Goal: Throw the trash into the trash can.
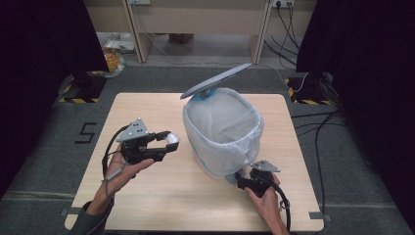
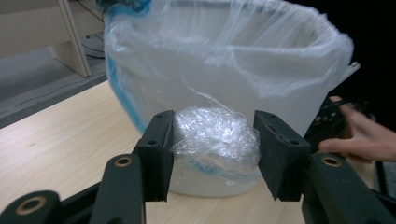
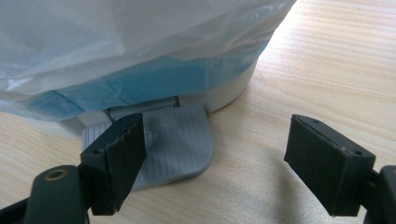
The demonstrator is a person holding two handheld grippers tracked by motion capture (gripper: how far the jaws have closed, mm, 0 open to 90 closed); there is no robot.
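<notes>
Black jaws of the left hand-held gripper (image 2: 212, 149) pinch a plastic wad (image 2: 215, 135) beside the lined bin (image 1: 222, 134), lid (image 1: 218, 81) raised, while the right hand-held gripper (image 3: 215, 158), spread, presses the pedal (image 3: 175, 144); dropping remains.

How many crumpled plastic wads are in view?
1. The crumpled plastic wad sits clamped in the left claw, held above the table left of the lined pedal bin. Any others inside the bin would be hidden.

Soft overhead light, dark curtained sides, perhaps slight softness throughout; glare on the table (image 3: 327, 42) in the right gripper view.
</notes>
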